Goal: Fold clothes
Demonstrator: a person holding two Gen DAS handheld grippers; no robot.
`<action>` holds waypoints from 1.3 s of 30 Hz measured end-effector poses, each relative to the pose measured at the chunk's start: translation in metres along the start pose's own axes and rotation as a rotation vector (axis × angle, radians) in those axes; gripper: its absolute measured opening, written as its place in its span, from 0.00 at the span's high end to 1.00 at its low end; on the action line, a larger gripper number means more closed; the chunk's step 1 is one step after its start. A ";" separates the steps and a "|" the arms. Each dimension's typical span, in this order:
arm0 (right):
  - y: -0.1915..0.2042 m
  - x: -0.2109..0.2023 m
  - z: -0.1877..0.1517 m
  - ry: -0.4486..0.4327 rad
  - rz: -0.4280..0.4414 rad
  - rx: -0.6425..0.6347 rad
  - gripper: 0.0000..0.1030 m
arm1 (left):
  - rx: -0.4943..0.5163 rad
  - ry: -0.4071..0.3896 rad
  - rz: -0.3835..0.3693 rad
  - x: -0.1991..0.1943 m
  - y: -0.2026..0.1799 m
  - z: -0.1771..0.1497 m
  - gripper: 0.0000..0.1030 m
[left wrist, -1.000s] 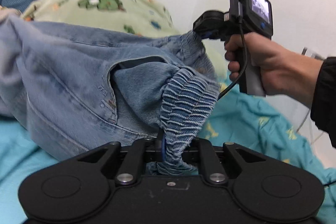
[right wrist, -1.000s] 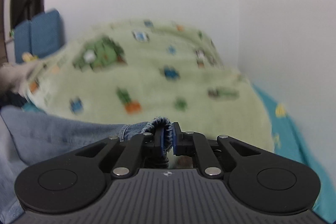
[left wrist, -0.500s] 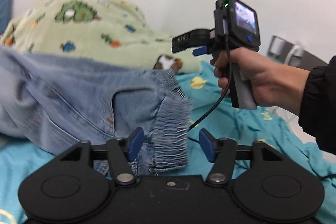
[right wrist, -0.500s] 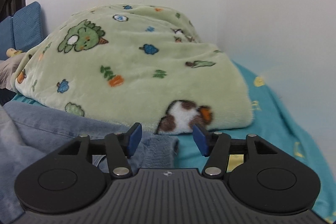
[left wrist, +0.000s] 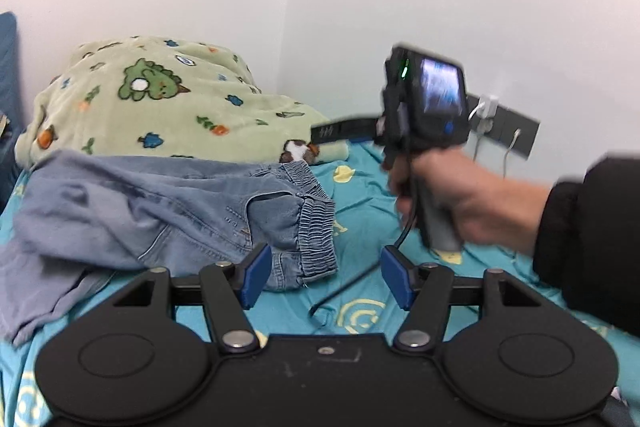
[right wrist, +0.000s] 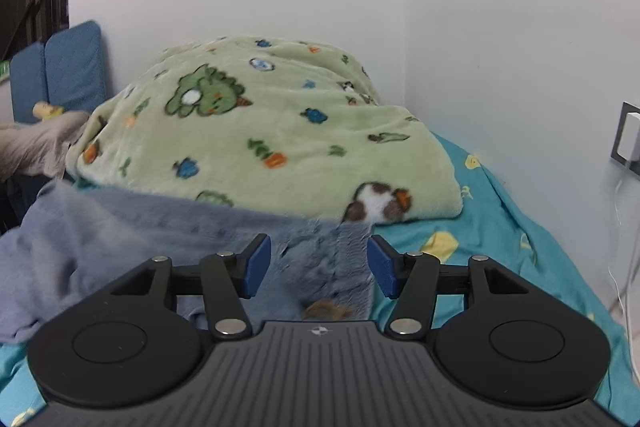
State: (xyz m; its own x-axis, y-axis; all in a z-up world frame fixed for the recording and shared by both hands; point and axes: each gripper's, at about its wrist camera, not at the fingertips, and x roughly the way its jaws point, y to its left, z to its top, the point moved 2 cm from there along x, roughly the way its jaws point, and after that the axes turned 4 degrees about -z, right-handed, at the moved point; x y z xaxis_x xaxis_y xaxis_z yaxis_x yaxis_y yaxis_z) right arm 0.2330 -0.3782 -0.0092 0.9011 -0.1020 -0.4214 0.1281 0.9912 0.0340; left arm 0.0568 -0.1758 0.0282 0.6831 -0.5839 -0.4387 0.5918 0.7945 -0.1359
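Note:
Light blue jeans lie crumpled on the teal bed sheet, elastic waistband toward the right. My left gripper is open and empty, just in front of the waistband. My right gripper is open and empty above the jeans, which look blurred in its view. The right gripper's body, held in a hand, also shows in the left wrist view, above the sheet to the right of the jeans.
A green fleece blanket with dinosaur print is heaped behind the jeans against the wall corner. Blue cushions and grey cloth are at the far left. A wall socket with cables is on the right.
Both grippers let go of the jeans' waistband and opened. The jeans dropped onto the bed, and both grippers pulled back and up from them.

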 end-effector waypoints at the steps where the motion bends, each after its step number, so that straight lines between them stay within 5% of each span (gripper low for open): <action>1: 0.009 -0.007 -0.004 -0.004 0.000 0.003 0.46 | 0.000 -0.013 0.002 -0.010 0.000 -0.001 0.44; 8: 0.047 -0.050 -0.031 0.003 0.041 0.213 0.46 | -0.047 -0.076 0.072 -0.061 0.023 0.001 0.44; 16: 0.044 -0.065 -0.064 0.068 0.099 0.520 0.39 | -0.224 -0.085 0.259 -0.067 0.124 0.006 0.44; 23: 0.028 -0.017 -0.113 0.302 0.088 0.781 0.29 | -0.403 -0.094 0.323 -0.059 0.189 -0.012 0.44; 33: 0.020 0.048 -0.130 0.377 0.076 1.030 0.21 | -0.497 -0.071 0.387 -0.049 0.236 -0.035 0.44; 39: 0.007 0.068 -0.141 0.347 0.031 1.144 0.27 | -0.531 -0.046 0.397 -0.041 0.247 -0.044 0.45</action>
State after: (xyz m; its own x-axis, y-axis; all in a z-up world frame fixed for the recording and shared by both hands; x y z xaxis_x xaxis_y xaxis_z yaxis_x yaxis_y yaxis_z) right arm 0.2363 -0.3667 -0.1657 0.7729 0.1233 -0.6224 0.5613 0.3245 0.7613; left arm 0.1563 0.0512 -0.0262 0.8300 -0.2275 -0.5092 0.0084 0.9180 -0.3965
